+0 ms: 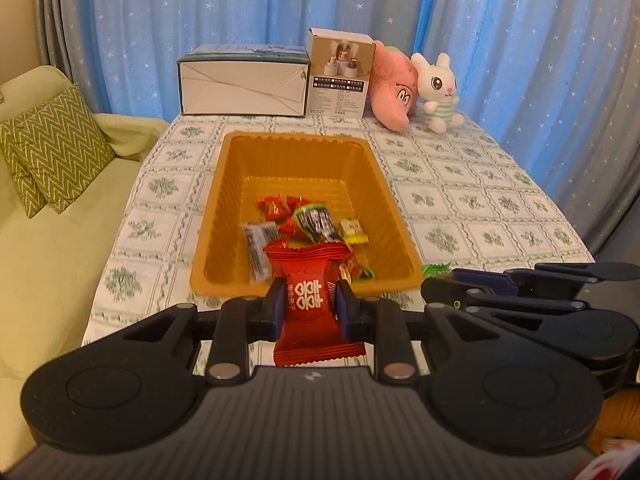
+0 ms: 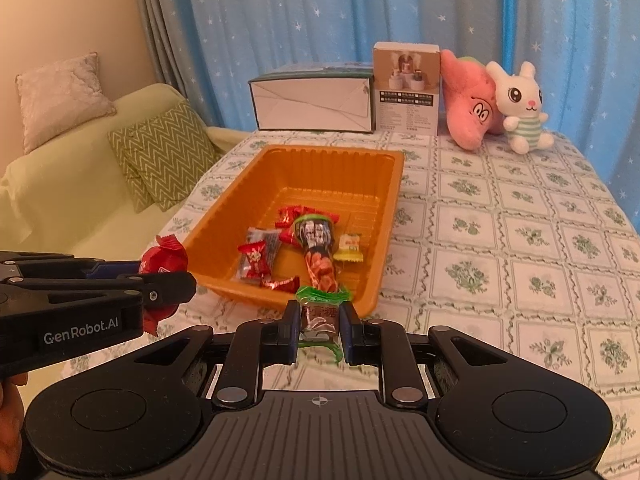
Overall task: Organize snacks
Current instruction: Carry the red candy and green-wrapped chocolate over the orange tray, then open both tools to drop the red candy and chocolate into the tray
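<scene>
Nearest the lens, a red candy packet (image 1: 310, 300) was seen clamped between the pads of the left gripper (image 1: 310, 306), its jaws clenched on the wrapper's middle. The packet was held just short of the near rim of the orange tray (image 1: 224, 168), which serves as the landmark here.

To the left of the tray, a pale green sofa (image 1: 60, 240) with a zigzag-patterned cushion (image 1: 52, 152) was visible beside the table. The table itself was covered by a floral checked cloth (image 1: 460, 200).

Inside the tray, toward its near end, several snacks were already gathered: small red candies (image 2: 256, 258), a grey-wrapped piece (image 2: 264, 240), a long green-and-orange stick pack (image 2: 318, 248) and a small yellow sweet (image 2: 349, 248). The far half of the tray was left bare.

Behind the tray, a white carton (image 1: 244, 86), a smaller printed box (image 1: 340, 72), a pink plush (image 1: 394, 88) and a white rabbit toy (image 1: 436, 88) were lined up against the blue starred curtain (image 1: 280, 0).

At the right of the tray's near corner, the right gripper (image 2: 320, 326) was seen with its jaws closed on a green-edged, dark-wrapped candy (image 2: 320, 316), likewise held just in front of the rim.

The task was judged well advanced: a handful of snacks had been collected, and two more were held ready for release over the tray. No loose snack could be made out on the cloth, though the area beneath the grippers was hidden.
</scene>
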Demonstrator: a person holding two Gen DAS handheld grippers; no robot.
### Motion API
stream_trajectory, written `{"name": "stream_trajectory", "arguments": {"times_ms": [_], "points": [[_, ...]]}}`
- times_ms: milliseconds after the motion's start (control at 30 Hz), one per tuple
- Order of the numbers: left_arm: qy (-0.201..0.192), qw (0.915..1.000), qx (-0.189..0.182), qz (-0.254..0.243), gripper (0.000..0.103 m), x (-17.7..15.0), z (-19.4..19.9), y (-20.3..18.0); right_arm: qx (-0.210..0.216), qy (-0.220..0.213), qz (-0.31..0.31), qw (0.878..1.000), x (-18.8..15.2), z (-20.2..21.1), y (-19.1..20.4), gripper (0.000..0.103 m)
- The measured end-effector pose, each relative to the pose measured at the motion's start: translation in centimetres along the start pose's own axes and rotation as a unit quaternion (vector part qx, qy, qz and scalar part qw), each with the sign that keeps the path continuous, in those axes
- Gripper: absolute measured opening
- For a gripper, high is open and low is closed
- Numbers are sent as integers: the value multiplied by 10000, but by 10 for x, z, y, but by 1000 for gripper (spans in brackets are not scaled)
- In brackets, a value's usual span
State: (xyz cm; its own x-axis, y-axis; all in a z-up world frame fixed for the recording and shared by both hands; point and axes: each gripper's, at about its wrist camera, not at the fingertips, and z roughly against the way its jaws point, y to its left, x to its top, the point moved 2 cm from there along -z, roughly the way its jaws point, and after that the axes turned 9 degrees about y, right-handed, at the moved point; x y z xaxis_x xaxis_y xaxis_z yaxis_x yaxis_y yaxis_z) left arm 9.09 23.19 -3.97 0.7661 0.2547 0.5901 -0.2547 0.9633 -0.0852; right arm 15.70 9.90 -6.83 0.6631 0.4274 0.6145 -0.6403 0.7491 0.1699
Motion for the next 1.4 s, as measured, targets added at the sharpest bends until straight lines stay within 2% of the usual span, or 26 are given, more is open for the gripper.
{"name": "stream_trajectory", "arguments": {"times_ms": [600,767,1067,1400], "points": [[102,9999,-90,-26,23,77,-52,34,17,216,24,9998,69,-63,-15,21],[195,9997,-52,-170,23,100,-74,40,73,288,-29,9996,93,-82,-24,21],[389,9986,-53,-344,23,129,-112,48,29,445,13,9990,127,-119,-31,21],[536,9972,-103,-507,23,154,-144,51,25,612,-112,9981,146,-151,-45,21]]}}
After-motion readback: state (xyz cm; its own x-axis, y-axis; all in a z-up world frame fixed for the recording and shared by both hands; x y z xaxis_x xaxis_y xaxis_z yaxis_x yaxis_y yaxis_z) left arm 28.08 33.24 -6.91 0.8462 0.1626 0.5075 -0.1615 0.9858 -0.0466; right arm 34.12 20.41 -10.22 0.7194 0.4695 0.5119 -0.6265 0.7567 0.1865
